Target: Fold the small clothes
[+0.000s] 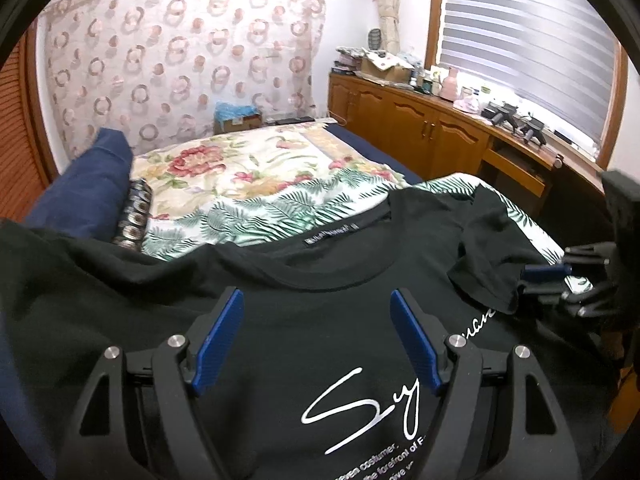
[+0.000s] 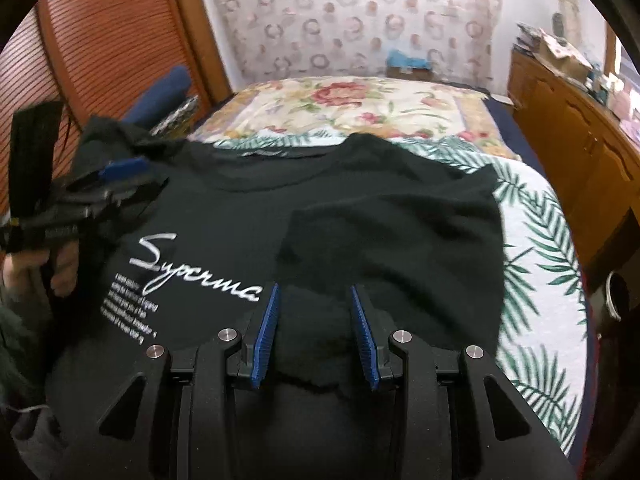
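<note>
Black cotton T-shirt with white script print (image 2: 248,216) lies face up on the leaf-print bedspread (image 2: 536,248), long axis running away from both cameras, collar (image 1: 332,268) at the far end toward the floral quilt (image 1: 248,160). One sleeve (image 2: 392,236) is folded inward across the chest. Right gripper (image 2: 314,336): jaws part open, fabric below them, pads not pressing. Left gripper (image 1: 318,344): jaws wide apart above the print, gripping nothing.
</note>
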Demonstrator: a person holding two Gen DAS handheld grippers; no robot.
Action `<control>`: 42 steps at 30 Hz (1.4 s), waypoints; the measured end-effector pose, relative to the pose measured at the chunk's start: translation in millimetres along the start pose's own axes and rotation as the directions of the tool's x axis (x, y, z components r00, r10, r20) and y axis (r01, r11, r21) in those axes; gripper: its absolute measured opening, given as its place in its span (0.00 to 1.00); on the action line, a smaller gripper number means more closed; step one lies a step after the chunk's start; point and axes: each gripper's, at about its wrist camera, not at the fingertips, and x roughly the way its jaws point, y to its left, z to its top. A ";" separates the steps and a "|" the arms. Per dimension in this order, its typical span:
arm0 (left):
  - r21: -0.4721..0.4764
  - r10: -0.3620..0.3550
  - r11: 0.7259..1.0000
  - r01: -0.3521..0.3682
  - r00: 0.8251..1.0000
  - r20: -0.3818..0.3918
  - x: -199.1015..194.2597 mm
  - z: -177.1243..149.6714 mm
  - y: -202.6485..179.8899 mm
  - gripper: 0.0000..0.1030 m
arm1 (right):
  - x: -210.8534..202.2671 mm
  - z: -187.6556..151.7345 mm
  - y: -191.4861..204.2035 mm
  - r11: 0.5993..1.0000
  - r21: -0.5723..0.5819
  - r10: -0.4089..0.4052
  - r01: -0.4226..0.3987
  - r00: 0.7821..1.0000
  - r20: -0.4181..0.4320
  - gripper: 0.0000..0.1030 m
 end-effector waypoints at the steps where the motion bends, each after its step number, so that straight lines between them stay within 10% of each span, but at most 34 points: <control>1: -0.001 0.009 1.000 -0.009 1.000 0.005 -5.0 0.7 2.0 0.73 | 2.0 -0.8 2.1 1.000 -0.011 -0.010 0.010 1.000 -0.004 0.35; 4: -0.012 0.042 0.999 -0.042 0.999 0.018 -19.6 2.6 5.0 0.73 | 7.4 -8.7 3.9 0.998 -0.047 -0.051 0.049 0.998 -0.034 0.32; 6: -0.022 0.060 0.998 -0.060 0.998 0.023 -28.3 2.1 7.7 0.73 | 6.8 -17.2 4.2 0.996 -0.072 -0.054 0.050 0.997 -0.049 0.10; 13: -0.064 0.128 0.990 -0.126 0.991 0.038 -54.0 2.4 26.2 0.74 | -18.9 -41.2 -2.1 0.998 -0.052 0.041 -0.043 0.998 -0.043 0.08; 18: -0.108 0.167 0.981 -0.161 0.985 0.045 -67.2 5.0 53.0 0.74 | -32.3 -42.8 -7.4 0.998 -0.051 0.027 -0.028 1.000 -0.005 0.51; 27: -0.142 0.225 0.965 -0.221 0.974 0.014 -72.8 5.2 99.6 0.73 | -42.9 -4.2 -48.2 0.997 -0.048 -0.062 0.068 0.992 0.111 0.66; 42: -0.155 0.180 0.971 -0.184 0.983 -0.042 -50.0 8.8 115.8 0.68 | 30.9 36.9 -123.3 0.989 0.004 -0.146 0.146 0.989 0.035 0.71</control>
